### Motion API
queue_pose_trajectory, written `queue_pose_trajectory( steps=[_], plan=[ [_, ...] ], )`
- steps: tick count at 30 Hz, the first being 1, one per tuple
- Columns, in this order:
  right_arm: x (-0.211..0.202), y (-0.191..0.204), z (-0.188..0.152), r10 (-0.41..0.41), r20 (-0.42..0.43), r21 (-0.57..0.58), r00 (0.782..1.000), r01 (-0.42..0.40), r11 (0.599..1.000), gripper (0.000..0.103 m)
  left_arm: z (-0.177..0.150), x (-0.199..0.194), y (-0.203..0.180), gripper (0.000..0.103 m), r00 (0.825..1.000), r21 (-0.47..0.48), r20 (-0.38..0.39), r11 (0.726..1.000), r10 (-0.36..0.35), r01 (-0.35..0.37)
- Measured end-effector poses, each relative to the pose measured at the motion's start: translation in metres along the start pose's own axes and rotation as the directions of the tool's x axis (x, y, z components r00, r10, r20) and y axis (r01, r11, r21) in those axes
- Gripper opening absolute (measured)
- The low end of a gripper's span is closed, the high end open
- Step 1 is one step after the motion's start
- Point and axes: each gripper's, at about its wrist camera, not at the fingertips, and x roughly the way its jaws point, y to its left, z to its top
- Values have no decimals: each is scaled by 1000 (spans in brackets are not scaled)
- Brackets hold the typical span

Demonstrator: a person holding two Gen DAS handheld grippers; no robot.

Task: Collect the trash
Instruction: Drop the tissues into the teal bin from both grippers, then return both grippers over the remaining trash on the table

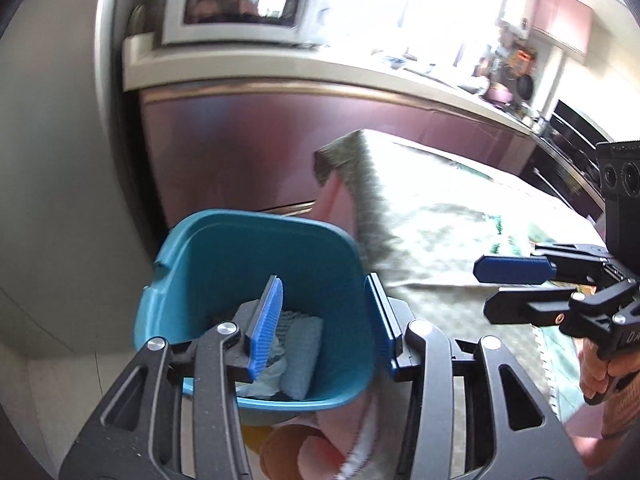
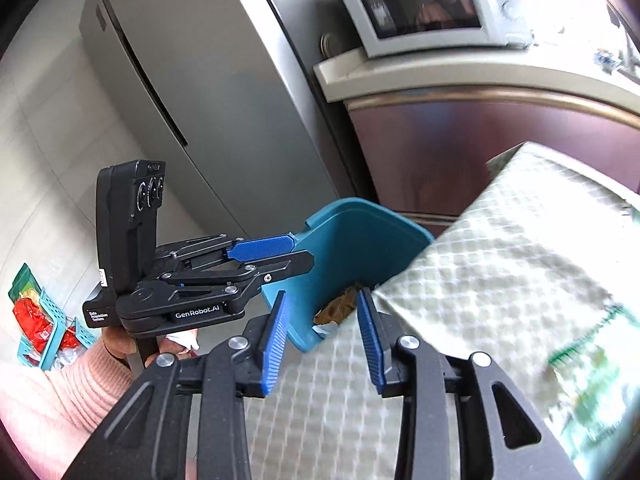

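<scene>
The trash (image 1: pixel 288 344) already lies at the bottom of the blue bin (image 1: pixel 224 248) — crumpled white paper and a pale blue, towel-like wad in the left wrist view, and in the right wrist view a brownish scrap can be seen deeper inside, against the near wall. The bin stands on the floor, pressed against the corner of the surface (image 1: pixel 440 220), which is covered by a green-and-white patterned cloth that hangs over the edge. From this I judge that at least one load is already collected; the part of the cloth in view carries no clear piece of rubbish, though the far right of it is blurred and shows something green that I cannot identify, so I cannot say whether more remains. The left gripper (image 1: pixel 324 320) hangs directly above the mouth of the bin, its jaws partly open, and nothing is between the blue pads — the trash is seen below them, not touching them. The right gripper (image 2: pixel 324 340) is over the edge of the cloth just beside the bin, also partly open and empty. Each gripper is held by a hand (image 2: pixel 132 340); a pink sleeve shows at the left one. Behind the bin are a dark red cabinet, a microwave (image 1: pixel 240 4) and a grey refrigerator (image 2: pixel 192 92).
</scene>
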Motion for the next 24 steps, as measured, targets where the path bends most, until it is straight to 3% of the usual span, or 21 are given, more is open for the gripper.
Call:
queue_pose_trajectory(
  steps=[6,11,24],
  plan=[
    [-62,-11,-26,-62,93,34,994,59,998,39,1,-15,-53,45,997,97,22,992,-78,76],
    [-115,-38,-60,-152,149,131,977,133,982,40,-3,-19,-104,45,986,176,10,971,-166,162],
    [-195,-87,-143,-381,159,345,911,310,886,41,-36,5,-224,46,920,277,-139,878,-365,391]
  ],
)
